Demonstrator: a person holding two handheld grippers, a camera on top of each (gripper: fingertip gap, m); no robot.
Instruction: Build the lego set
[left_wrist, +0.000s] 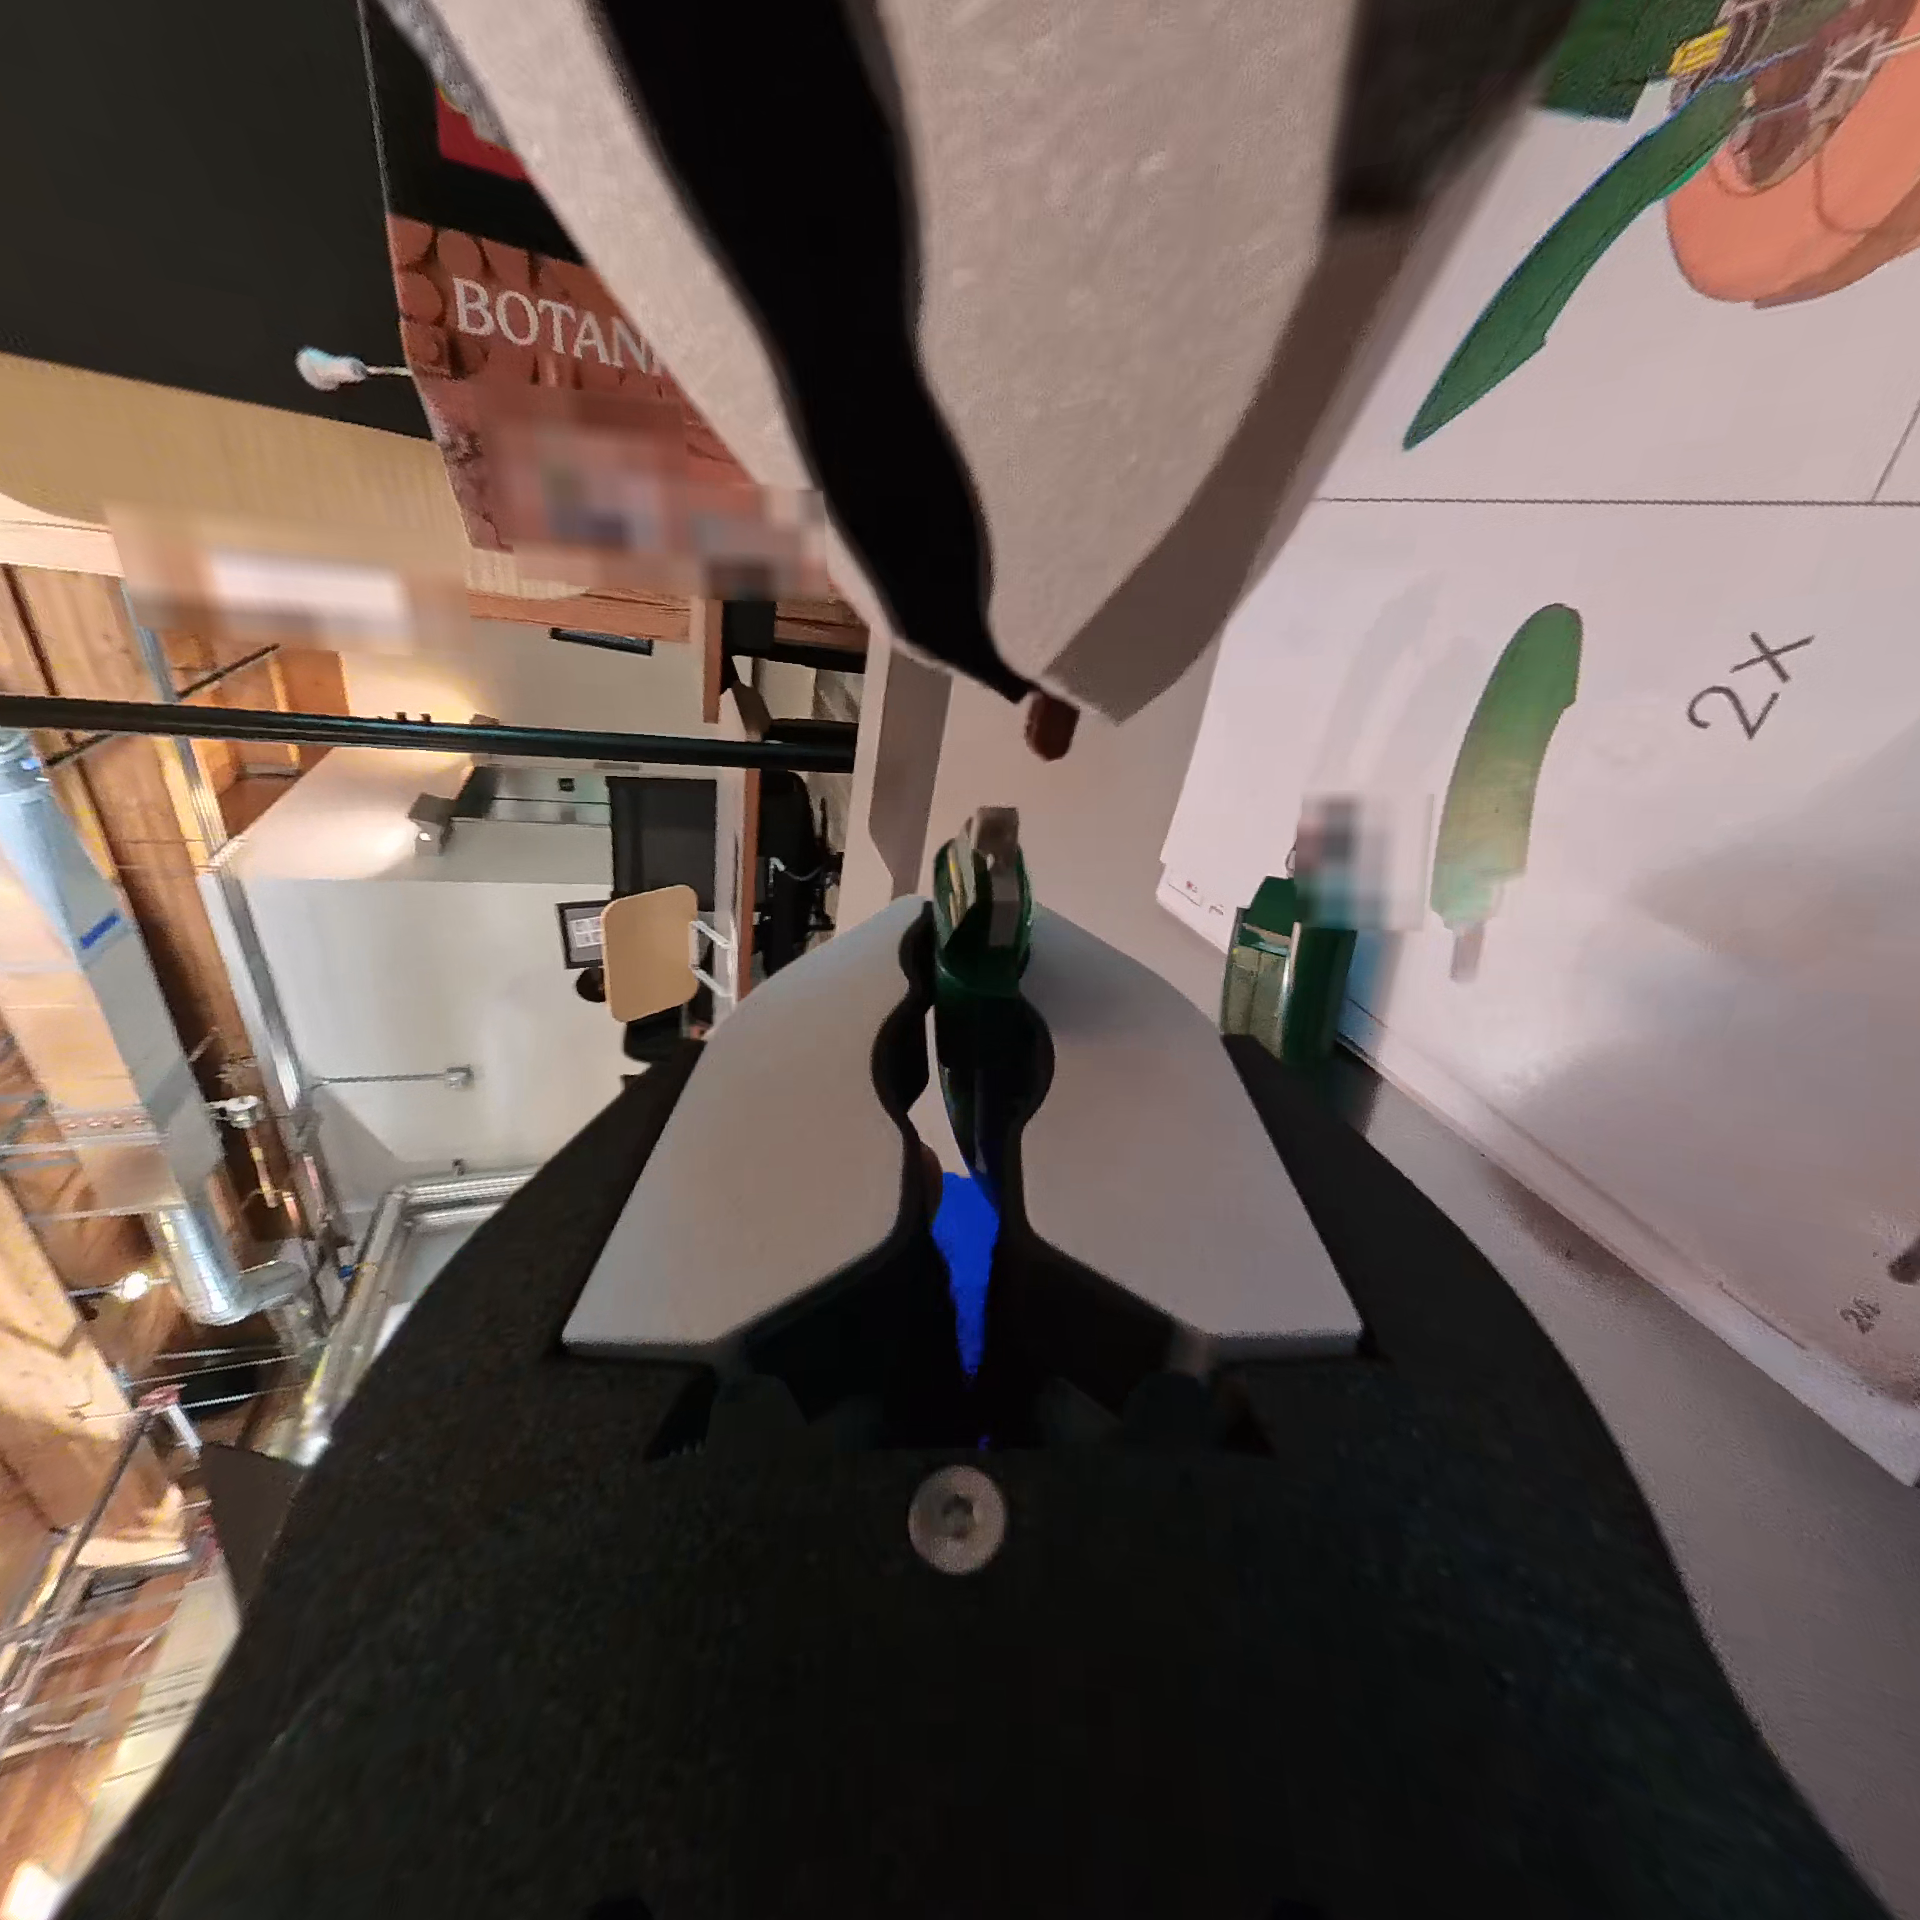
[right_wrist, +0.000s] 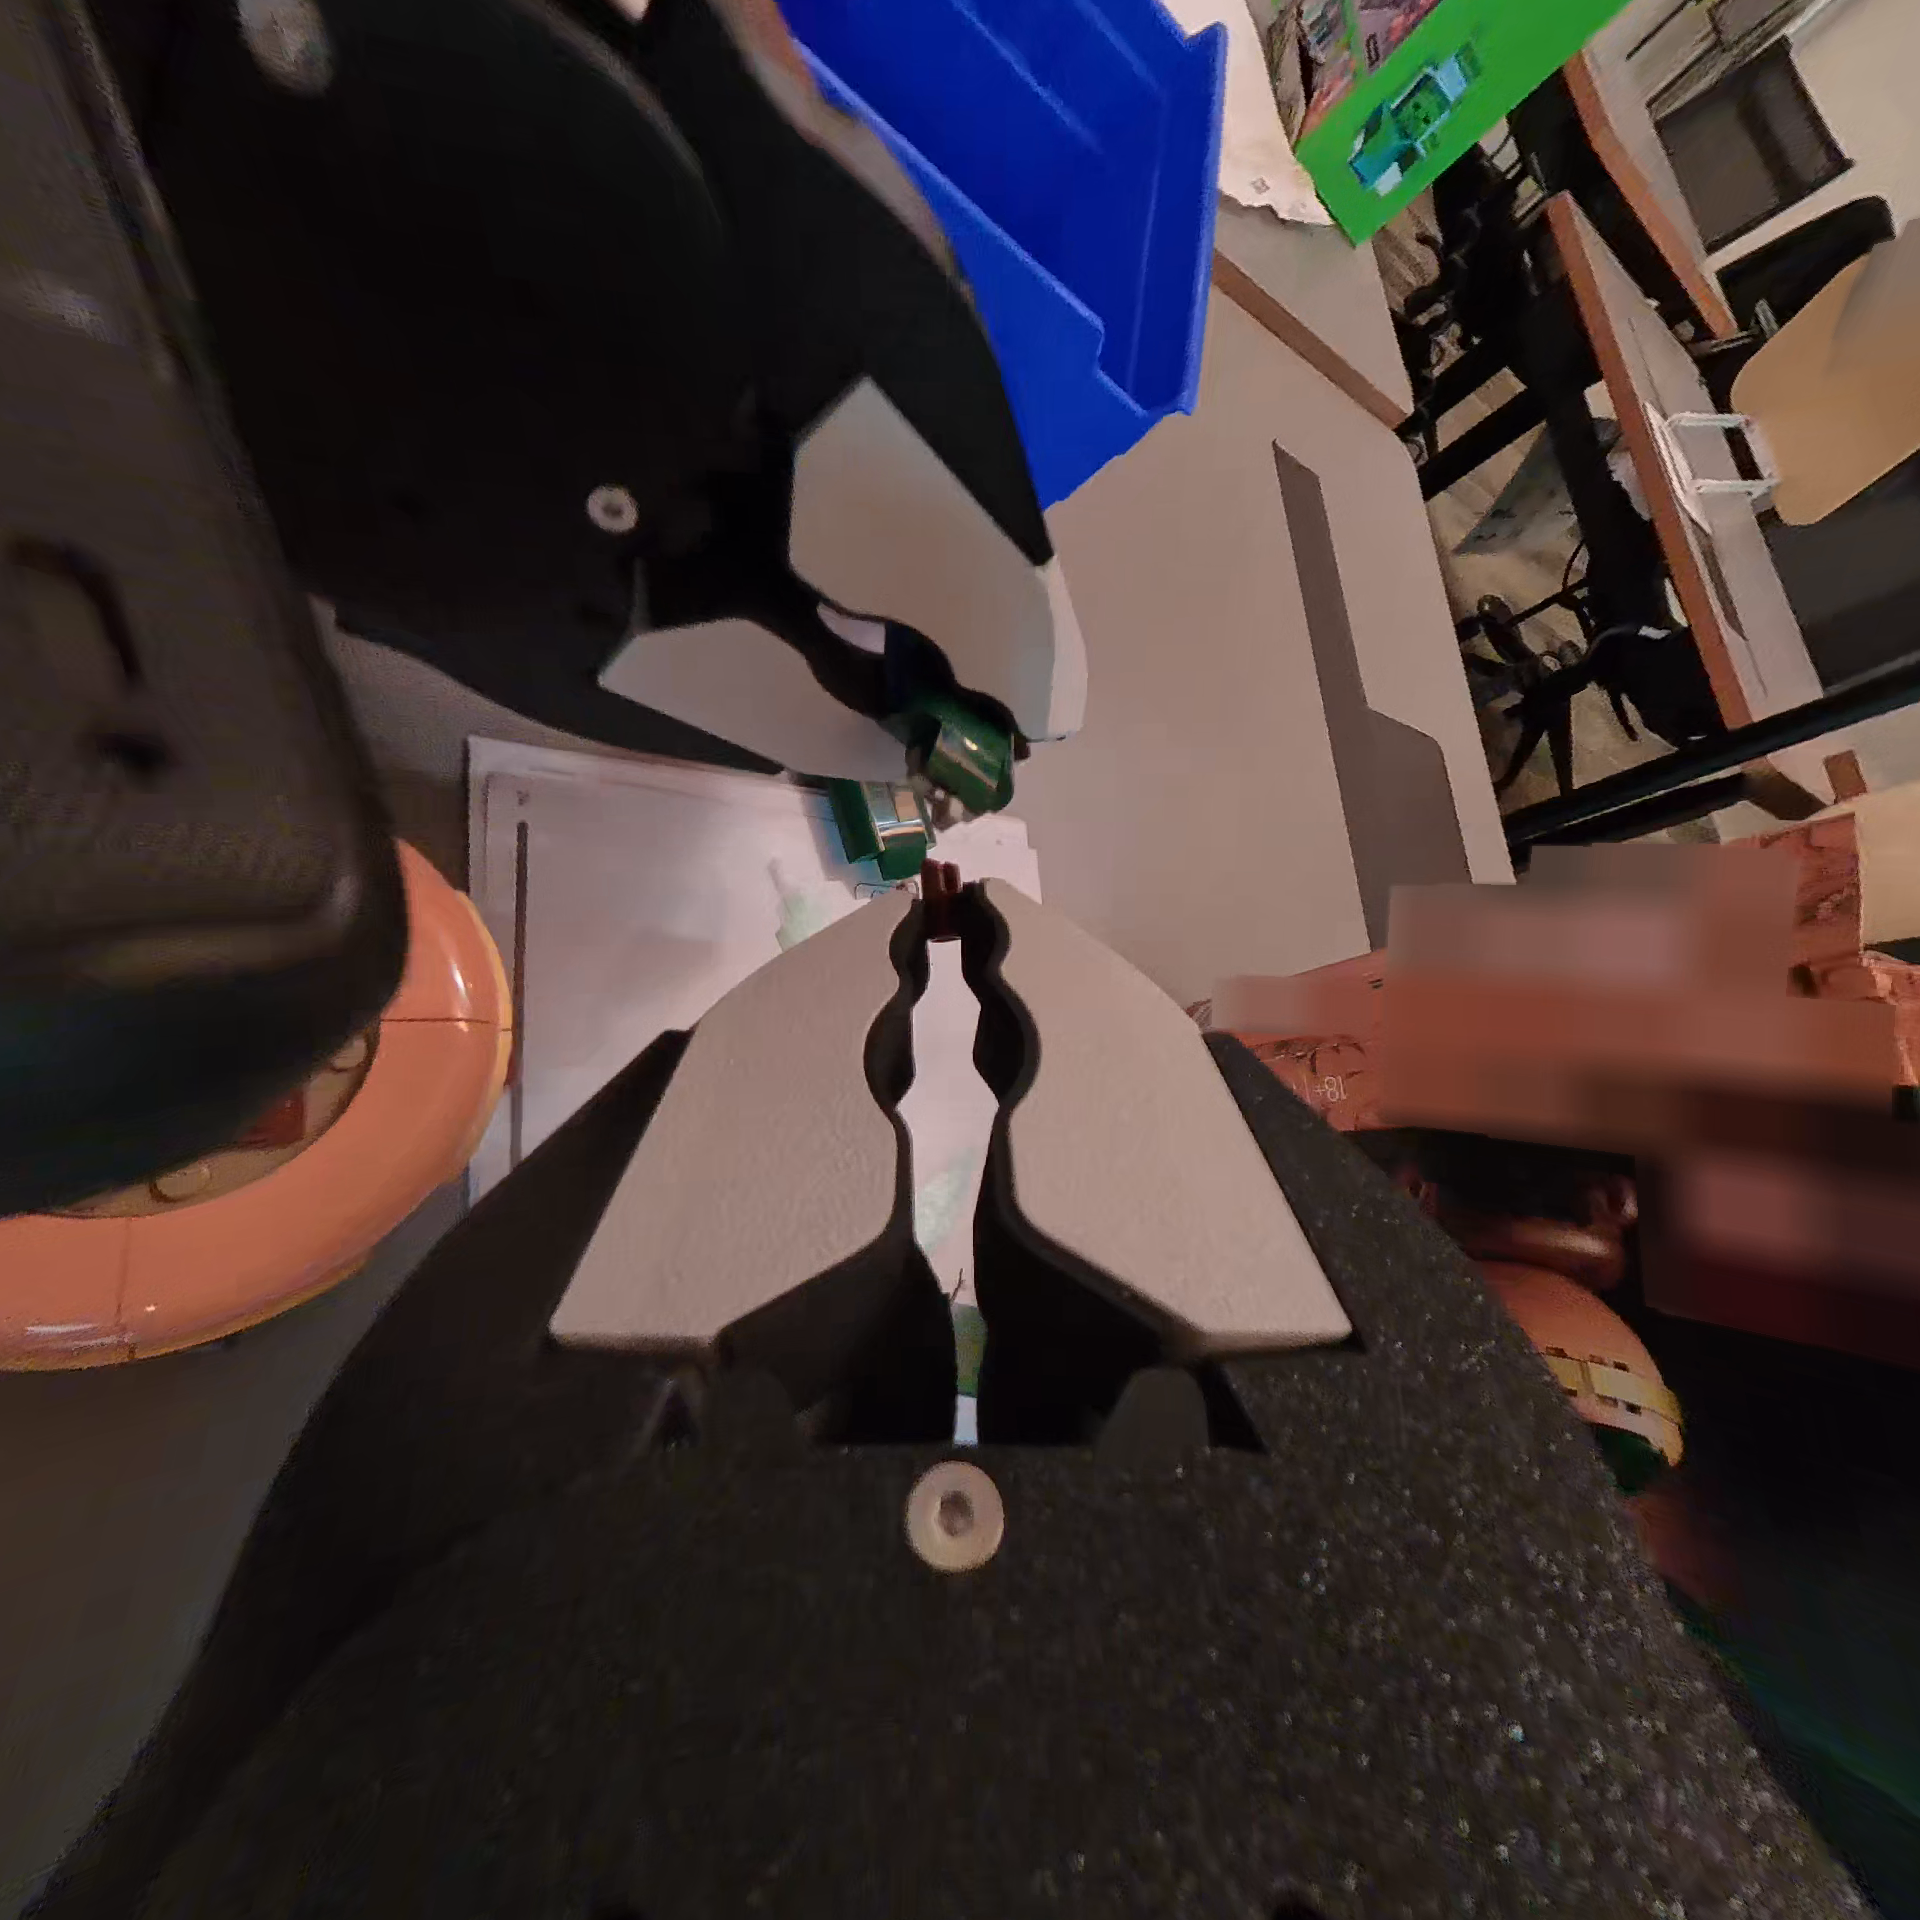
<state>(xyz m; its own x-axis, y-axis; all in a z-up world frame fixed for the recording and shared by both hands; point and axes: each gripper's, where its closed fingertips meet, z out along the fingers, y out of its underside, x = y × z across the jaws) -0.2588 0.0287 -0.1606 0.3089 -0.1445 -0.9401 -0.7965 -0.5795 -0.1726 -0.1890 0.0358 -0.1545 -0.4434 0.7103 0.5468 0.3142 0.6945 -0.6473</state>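
Observation:
My left gripper (left_wrist: 977, 930) is shut on a dark green lego leaf piece (left_wrist: 982, 883) with a grey part at its end. My right gripper (right_wrist: 945, 902) is shut on a small reddish-brown piece (right_wrist: 941, 883). The two pieces are held tip to tip with a small gap between them. In the left wrist view the right gripper (left_wrist: 1039, 694) comes in from above with the brown piece (left_wrist: 1049, 722). In the right wrist view the left gripper (right_wrist: 982, 732) holds the green piece (right_wrist: 966, 764) just above mine. A second green piece (left_wrist: 1283, 971) stands beside the open instruction booklet (left_wrist: 1662, 935).
A blue bin (right_wrist: 1039, 208) stands behind the left gripper. A terracotta-coloured lego pot (right_wrist: 260, 1247) sits at the left of the right wrist view. The brown set box (right_wrist: 1558, 987) lies at the right, and a green box (right_wrist: 1403, 125) is at the far edge of the table.

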